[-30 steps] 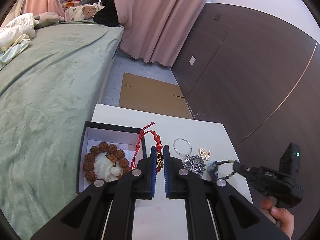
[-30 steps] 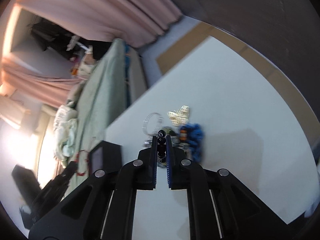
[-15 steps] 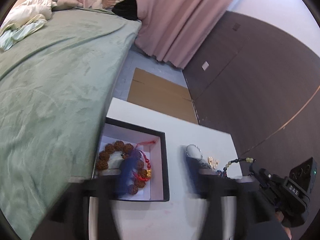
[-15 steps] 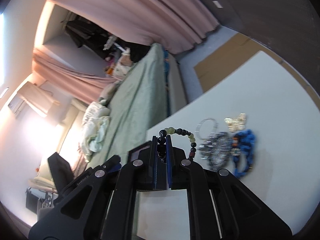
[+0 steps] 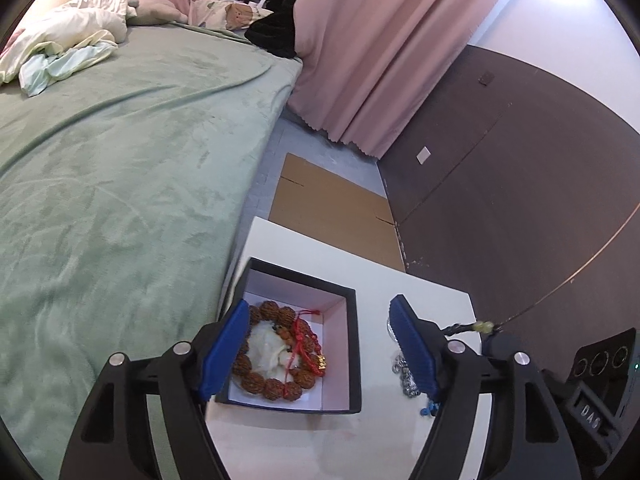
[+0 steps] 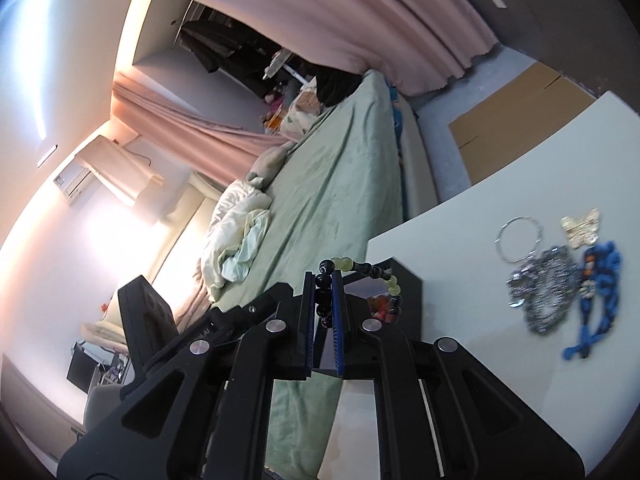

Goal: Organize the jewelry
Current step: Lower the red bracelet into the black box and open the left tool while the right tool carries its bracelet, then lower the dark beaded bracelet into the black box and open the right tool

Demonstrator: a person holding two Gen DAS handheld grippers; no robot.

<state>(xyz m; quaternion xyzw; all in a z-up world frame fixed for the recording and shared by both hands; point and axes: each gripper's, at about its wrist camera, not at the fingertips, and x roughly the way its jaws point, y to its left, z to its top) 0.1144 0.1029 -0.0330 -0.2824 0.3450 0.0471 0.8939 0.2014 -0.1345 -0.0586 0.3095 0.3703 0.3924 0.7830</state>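
Two grippers: left (image 5: 320,350) spread over box (image 5: 352,344), empty. Right (image 6: 325,304) pinches bead string (image 6: 370,270) just right of box (loop dangling); centre over box, lower, then release.

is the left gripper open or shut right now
Open. In the left wrist view the left gripper has its blue pads spread wide with nothing between them, above the black box holding the red string bracelet.

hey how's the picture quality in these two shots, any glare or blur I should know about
Left wrist view: even light, sharp on the black box, heavy fisheye bending at the edges. Right wrist view: strong window glare at left, and the silver keychain and blue bracelet on the table are smeared by motion blur.
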